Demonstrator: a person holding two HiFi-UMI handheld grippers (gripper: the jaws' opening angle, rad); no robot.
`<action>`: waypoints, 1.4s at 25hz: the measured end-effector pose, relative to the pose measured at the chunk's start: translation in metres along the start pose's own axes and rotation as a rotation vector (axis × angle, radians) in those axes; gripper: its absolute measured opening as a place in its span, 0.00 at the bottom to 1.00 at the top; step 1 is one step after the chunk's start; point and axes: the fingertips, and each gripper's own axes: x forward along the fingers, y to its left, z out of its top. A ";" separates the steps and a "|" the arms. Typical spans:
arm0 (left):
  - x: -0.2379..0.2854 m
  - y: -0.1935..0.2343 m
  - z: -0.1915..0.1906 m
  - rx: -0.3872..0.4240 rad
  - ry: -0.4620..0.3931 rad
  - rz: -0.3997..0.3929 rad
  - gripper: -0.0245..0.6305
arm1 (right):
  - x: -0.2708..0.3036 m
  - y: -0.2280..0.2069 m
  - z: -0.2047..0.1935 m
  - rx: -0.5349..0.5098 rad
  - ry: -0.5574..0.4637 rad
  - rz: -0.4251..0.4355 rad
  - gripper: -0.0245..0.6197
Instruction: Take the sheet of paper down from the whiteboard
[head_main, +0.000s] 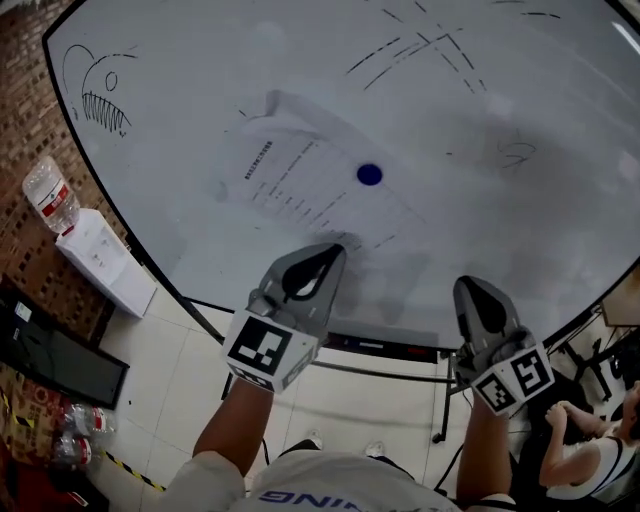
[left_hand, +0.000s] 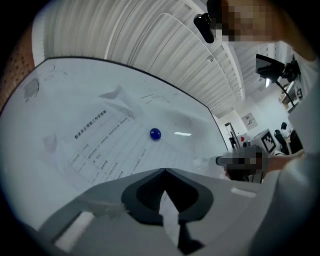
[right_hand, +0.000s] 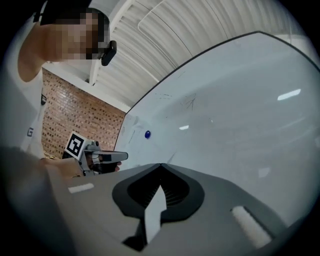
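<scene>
A printed sheet of paper (head_main: 310, 180) hangs on the whiteboard (head_main: 180, 80), pinned by a round blue magnet (head_main: 369, 174); its upper left corner curls off the board. My left gripper (head_main: 338, 247) is shut and empty, its tip just below the sheet's lower edge. My right gripper (head_main: 468, 283) is shut and empty too, lower and to the right, in front of bare board. The left gripper view shows the sheet (left_hand: 102, 142) and magnet (left_hand: 155, 134) ahead of the closed jaws. In the right gripper view the magnet (right_hand: 147, 134) is far off to the left.
Marker scribbles and a fish drawing (head_main: 100, 95) mark the board. A water dispenser (head_main: 100, 260) with a bottle stands at the left by a brick wall. The board's tray (head_main: 380, 345) runs below the grippers. A seated person (head_main: 580, 450) is at the lower right.
</scene>
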 end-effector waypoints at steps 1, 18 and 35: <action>0.002 0.003 0.009 0.034 -0.003 0.034 0.04 | 0.004 -0.002 0.004 0.004 -0.005 0.024 0.04; 0.057 0.019 0.073 0.598 0.158 0.207 0.24 | 0.035 0.015 0.015 0.041 -0.052 0.206 0.04; 0.066 0.018 0.076 0.655 0.184 0.236 0.25 | 0.039 0.008 -0.008 0.126 -0.020 0.104 0.05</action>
